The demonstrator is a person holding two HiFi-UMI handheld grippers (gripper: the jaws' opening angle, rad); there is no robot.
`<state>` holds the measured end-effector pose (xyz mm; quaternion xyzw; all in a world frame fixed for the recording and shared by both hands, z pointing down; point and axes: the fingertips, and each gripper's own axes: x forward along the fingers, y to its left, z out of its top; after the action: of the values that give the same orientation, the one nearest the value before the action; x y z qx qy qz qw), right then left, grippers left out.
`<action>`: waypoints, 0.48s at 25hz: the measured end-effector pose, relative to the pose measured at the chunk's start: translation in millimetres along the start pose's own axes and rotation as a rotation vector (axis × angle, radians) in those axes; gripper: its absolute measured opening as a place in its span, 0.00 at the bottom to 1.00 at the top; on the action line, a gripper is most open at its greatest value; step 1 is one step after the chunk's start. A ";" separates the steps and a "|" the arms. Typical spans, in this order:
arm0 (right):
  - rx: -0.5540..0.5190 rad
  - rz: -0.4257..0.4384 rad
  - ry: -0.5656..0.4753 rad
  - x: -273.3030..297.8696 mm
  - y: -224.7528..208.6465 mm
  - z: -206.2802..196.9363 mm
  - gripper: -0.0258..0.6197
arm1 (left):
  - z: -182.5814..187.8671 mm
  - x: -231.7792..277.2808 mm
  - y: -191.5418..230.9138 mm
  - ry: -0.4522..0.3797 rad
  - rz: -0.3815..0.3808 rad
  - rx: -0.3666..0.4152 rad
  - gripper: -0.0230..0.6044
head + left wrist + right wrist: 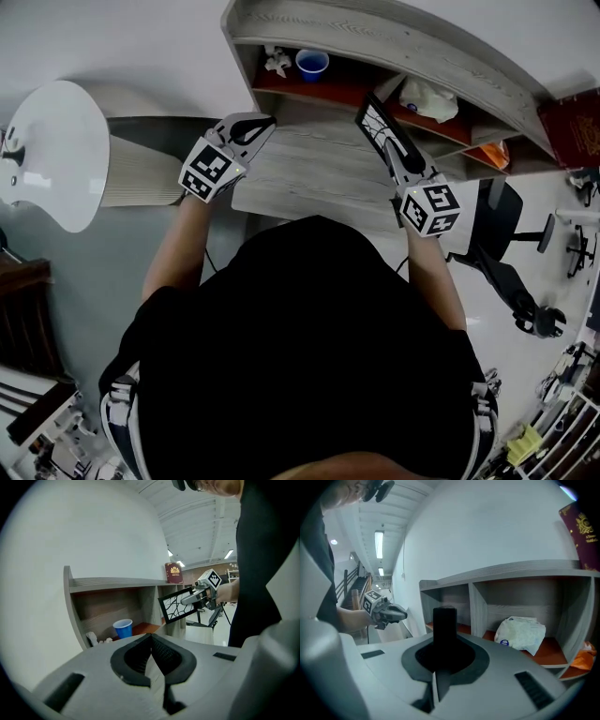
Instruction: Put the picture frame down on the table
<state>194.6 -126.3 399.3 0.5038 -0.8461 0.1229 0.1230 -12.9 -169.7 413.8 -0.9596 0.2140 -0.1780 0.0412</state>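
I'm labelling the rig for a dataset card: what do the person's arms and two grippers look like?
Both the left gripper and right gripper have pale grey bodies with black-padded, tapering jaws. Each carries a white cube printed with black square markers. The person wears a black short-sleeved top.

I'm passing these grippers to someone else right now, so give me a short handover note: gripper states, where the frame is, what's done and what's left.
Left gripper: jaws together, nothing in them, held over the left part of the table.
Right gripper: shut on the picture frame, gripping it by one edge.
Frame: tilted in the air over the table's right side, in front of the shelf. From the left gripper view it looks clear of the table top.
Done: the frame is in hand.
Left: lower it onto the bare table top, then open the right jaws.
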 end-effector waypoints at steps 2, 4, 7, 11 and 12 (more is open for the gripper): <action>-0.019 0.025 0.008 7.8 4.9 1.1 0.07 | -4.8 -3.0 1.0 0.007 0.008 -0.009 0.06; -0.044 0.048 0.019 15.2 10.5 0.7 0.07 | -9.4 -5.7 1.1 0.013 0.016 -0.017 0.06; -0.050 0.084 0.033 26.3 18.0 -1.6 0.07 | -16.5 -10.6 2.3 0.026 0.033 -0.025 0.06; -0.066 0.141 0.058 41.9 31.9 -7.7 0.07 | -28.7 -18.7 3.7 0.048 0.056 -0.046 0.06; -0.075 0.156 0.066 45.9 35.7 -10.2 0.07 | -32.3 -20.4 3.6 0.055 0.061 -0.048 0.06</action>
<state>142.7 -144.2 421.1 0.4272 -0.8823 0.1167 0.1595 -43.1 -164.3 436.8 -0.9481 0.2483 -0.1978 0.0175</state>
